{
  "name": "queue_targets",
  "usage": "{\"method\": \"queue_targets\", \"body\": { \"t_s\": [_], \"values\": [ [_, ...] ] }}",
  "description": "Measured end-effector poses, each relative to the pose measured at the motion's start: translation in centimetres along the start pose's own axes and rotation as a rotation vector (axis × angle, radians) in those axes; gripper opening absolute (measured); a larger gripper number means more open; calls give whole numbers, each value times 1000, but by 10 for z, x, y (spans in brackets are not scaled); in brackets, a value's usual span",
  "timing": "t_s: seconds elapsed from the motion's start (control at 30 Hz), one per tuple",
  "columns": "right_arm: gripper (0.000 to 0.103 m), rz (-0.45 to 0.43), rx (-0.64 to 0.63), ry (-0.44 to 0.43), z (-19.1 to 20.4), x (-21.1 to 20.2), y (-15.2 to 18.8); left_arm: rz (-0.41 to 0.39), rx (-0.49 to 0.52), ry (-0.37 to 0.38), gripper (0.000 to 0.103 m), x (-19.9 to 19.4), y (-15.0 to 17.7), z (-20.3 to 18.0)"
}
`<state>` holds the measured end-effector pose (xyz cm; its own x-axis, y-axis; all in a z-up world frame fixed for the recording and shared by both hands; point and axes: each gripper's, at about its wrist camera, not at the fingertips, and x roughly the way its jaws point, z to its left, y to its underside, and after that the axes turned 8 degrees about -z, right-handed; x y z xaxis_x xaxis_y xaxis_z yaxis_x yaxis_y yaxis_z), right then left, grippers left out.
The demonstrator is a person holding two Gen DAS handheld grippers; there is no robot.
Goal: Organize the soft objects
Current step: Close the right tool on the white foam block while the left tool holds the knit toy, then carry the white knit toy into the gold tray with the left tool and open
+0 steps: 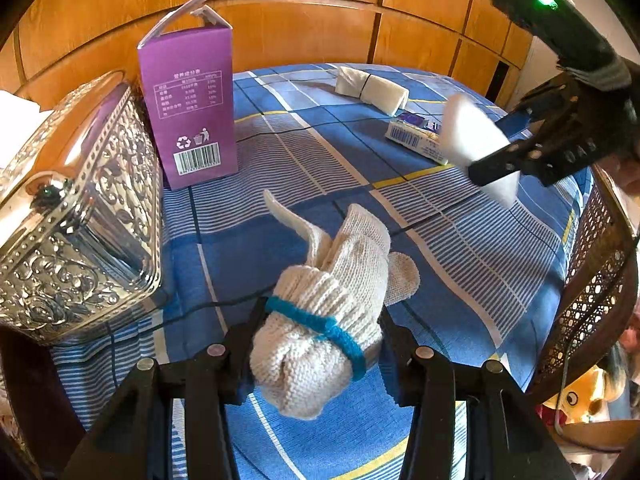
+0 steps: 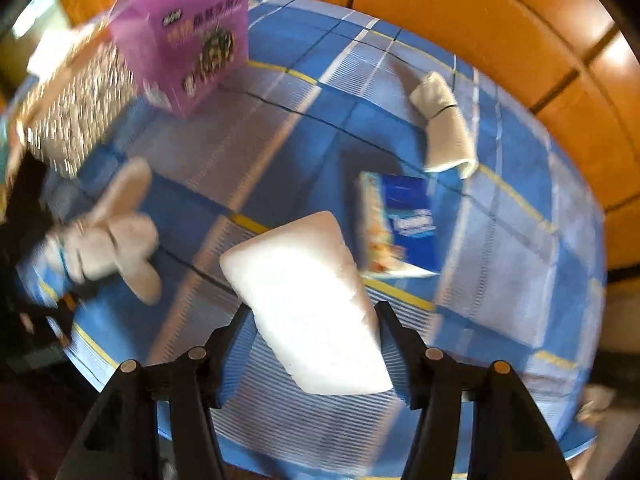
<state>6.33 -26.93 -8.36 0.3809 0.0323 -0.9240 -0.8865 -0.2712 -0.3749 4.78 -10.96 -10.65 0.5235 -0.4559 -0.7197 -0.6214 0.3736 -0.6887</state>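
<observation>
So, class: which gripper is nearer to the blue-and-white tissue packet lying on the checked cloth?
Right. The right gripper, holding a white foam block, hangs beside the tissue packet; the left gripper is farther back, clamping a knitted glove bundle.

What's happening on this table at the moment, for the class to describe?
A person works two handheld grippers over a blue checked tablecloth. The left gripper is clamped on a bundled white knit glove with a blue band. The right gripper has a white foam block between its fingers, above the cloth. A purple carton, silver embossed box, tissue packet and rolled white cloth sit around them.
</observation>
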Motion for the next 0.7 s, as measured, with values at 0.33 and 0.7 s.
{"method": "queue_targets", "body": {
  "t_s": [0.33,0.7],
  "values": [
    [61,54,315,-1,-15,43,-5,-25,-68,30,47,-21,-10,11],
    [64,23,315,35,-9,42,-6,-139,-102,123,48,-43,-116,9]
  ]
}}
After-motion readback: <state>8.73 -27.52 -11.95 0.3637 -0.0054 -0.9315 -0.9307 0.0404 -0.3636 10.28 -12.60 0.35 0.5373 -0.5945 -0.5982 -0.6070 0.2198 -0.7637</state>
